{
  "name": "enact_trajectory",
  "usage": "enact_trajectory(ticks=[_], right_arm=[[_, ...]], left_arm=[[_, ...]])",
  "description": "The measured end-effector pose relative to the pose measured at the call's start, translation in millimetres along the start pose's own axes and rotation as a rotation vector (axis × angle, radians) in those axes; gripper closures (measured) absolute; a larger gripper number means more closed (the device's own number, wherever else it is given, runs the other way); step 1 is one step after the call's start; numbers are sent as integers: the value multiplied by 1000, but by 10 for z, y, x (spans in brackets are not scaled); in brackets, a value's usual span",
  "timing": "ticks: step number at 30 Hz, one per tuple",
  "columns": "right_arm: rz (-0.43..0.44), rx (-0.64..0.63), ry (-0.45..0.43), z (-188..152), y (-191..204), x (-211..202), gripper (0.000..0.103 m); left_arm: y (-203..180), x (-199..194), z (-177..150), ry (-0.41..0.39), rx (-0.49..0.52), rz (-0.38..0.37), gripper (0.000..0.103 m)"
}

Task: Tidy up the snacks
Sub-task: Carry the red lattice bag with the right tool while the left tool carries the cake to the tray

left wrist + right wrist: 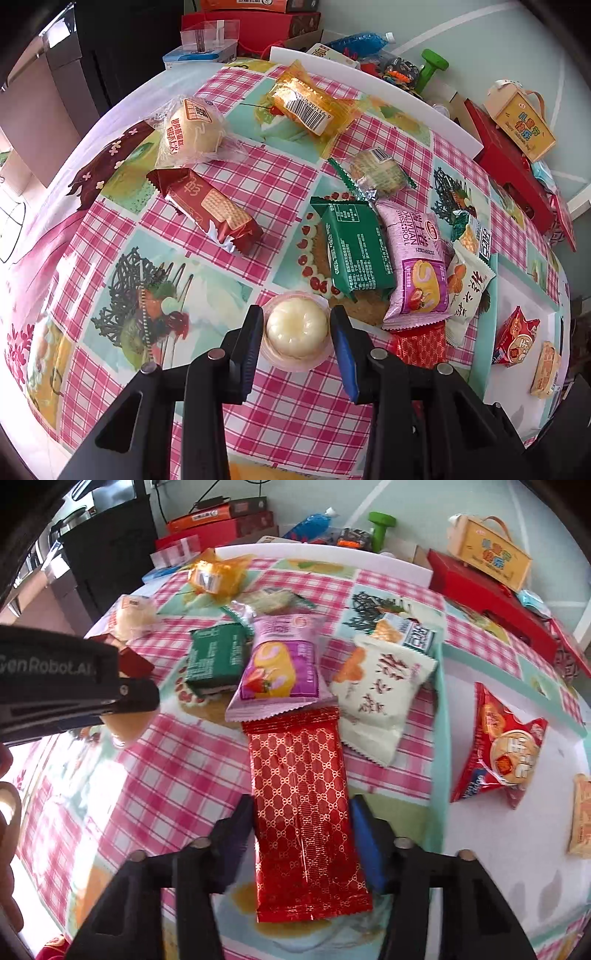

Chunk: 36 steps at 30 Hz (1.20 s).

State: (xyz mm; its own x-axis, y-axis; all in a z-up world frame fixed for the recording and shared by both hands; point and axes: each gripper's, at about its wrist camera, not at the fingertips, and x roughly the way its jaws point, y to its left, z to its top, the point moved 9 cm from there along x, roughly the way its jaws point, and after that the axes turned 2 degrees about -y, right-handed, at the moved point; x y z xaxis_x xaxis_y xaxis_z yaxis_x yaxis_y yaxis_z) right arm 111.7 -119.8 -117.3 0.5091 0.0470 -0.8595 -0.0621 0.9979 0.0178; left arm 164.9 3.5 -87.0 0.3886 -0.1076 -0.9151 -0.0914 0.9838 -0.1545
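My left gripper (296, 328) has its jaws around a round white jelly cup (296, 329), touching its clear plastic sides. The cup sits on the checked tablecloth (184, 240). My right gripper (302, 829) straddles a red patterned foil packet (303, 812) that lies flat on the cloth, its jaws close to the packet's sides. A pile of snacks lies beyond: a green packet (352, 251), a pink Swiss roll packet (417, 266), a white packet (467, 291). The left gripper's body (74, 683) shows at the left in the right wrist view.
A dark red biscuit packet (207, 210), a bun in clear wrap (192, 131), an orange packet (308, 101) and a round cracker pack (373, 171) lie further off. A white tray (517, 849) at the right holds a red snack bag (498, 749). Boxes crowd the far side.
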Motion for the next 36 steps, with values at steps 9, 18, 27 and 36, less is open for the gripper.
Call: enact_trajectory(ticks=[9,18,27,36], right_arm=[[50,16,-2,-13,41,-105,56],[75,70,-64,9,-45,-390,56],[44,196,-170,162,-477,-706,56],[-140,424,-218,13,-1633,-969,56]], left_arm=[[-23,-35,5,-10,-1,-10,64],[-13,-174,94,-44,2,-29,64],[-259,-308,107,-89,50,-57,64],[-1132,-438,-171,-96,237,-214,64]])
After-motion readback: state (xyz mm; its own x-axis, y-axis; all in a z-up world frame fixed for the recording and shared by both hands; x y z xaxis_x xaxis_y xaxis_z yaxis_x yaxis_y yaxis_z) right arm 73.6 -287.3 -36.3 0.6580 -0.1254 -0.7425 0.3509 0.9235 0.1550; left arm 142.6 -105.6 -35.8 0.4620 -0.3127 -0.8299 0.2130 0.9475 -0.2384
